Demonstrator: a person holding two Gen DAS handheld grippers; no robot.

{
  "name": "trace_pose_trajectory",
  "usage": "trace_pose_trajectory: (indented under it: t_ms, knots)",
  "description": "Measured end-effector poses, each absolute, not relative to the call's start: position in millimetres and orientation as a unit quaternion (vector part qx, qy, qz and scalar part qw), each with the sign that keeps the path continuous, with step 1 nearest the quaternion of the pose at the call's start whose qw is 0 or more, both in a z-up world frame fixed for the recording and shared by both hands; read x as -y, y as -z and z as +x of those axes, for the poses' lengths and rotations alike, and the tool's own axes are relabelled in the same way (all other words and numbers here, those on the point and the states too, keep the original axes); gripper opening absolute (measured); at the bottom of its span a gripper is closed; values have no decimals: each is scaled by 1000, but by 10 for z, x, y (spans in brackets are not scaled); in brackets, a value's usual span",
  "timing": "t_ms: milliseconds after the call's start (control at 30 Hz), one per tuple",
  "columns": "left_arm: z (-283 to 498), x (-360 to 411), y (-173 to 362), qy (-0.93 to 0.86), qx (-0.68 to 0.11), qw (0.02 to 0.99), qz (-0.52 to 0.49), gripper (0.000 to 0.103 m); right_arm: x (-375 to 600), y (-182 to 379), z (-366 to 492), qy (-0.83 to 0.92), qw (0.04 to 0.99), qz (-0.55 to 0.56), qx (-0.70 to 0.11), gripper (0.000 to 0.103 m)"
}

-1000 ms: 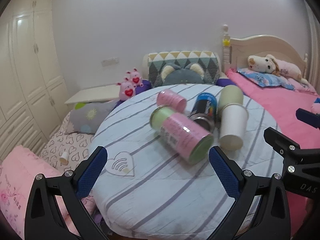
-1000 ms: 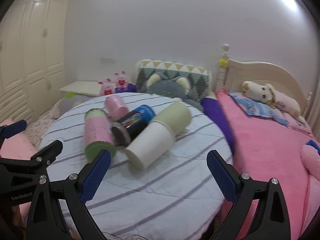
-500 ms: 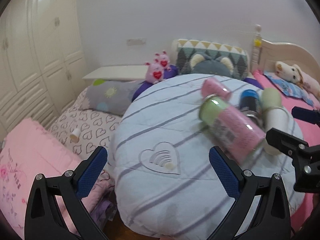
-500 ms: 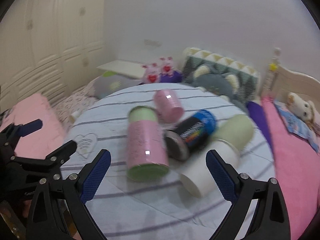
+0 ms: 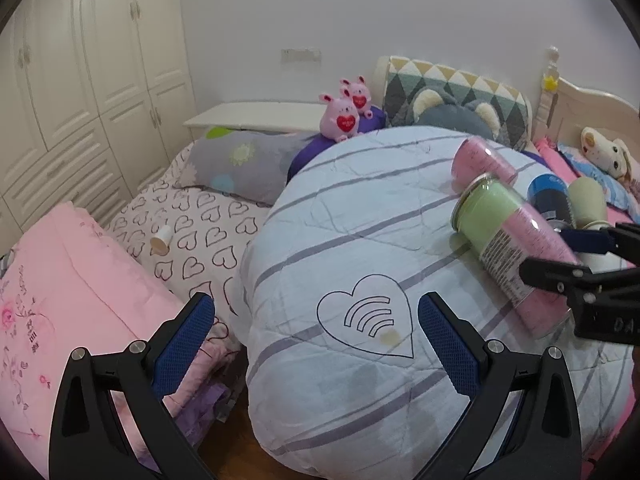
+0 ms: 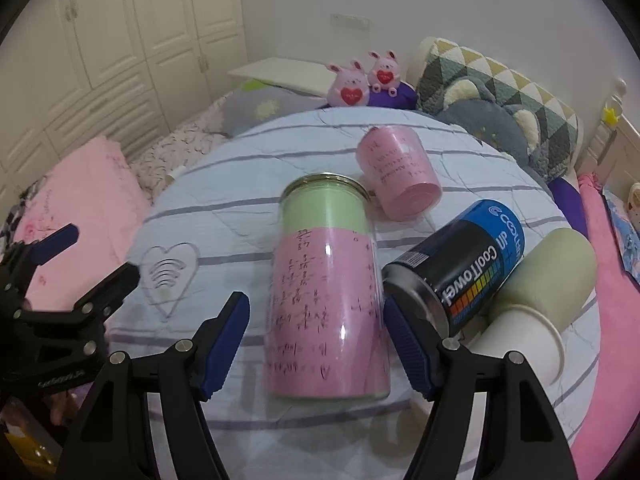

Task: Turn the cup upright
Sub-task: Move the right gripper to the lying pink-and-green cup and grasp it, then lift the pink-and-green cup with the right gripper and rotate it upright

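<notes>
A tall pink-and-green cup lies on its side on the round striped table. My right gripper is open, its blue pads on either side of the cup's lower body, not closed on it. The cup also shows in the left wrist view, partly behind the right gripper. My left gripper is open and empty at the table's left front edge, over the heart mark. A small pink cup, a blue-black can, a pale green cup and a white cup also lie on their sides.
A bed with a heart-print sheet and pink quilt lies left of the table, with a small paper cup on it. Two pink plush toys and cushions sit behind. A pink bed is to the right.
My right gripper has moved in close, so the pink-and-green cup now lies between its pads. My left gripper has swung left, away from the cups.
</notes>
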State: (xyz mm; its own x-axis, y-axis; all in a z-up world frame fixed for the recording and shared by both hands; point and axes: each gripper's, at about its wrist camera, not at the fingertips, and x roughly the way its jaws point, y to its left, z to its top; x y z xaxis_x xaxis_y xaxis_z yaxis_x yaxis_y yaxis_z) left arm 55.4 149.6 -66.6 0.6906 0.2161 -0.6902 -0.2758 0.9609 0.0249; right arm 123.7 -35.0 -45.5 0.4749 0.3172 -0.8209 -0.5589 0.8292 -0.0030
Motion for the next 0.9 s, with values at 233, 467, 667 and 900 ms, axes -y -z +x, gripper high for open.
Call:
trace_pose_trajectory:
  t_ms: [233, 467, 667, 900]
  knots:
    - [738, -1577, 801, -130, -397, 906, -69, 103, 230, 563, 1396, -260, 835, -159, -457, 72]
    - [830, -1615, 880, -136, -412, 898, -79, 103, 64, 740, 1535, -255, 818, -194, -478, 74]
    - [840, -1656, 909, -143, -420, 892, -81, 103, 72, 703, 1560, -262, 825, -160, -475, 72]
    - [754, -1700, 843, -144, -418, 892, -93, 103, 106, 580, 1445, -268, 832, -143, -464, 72]
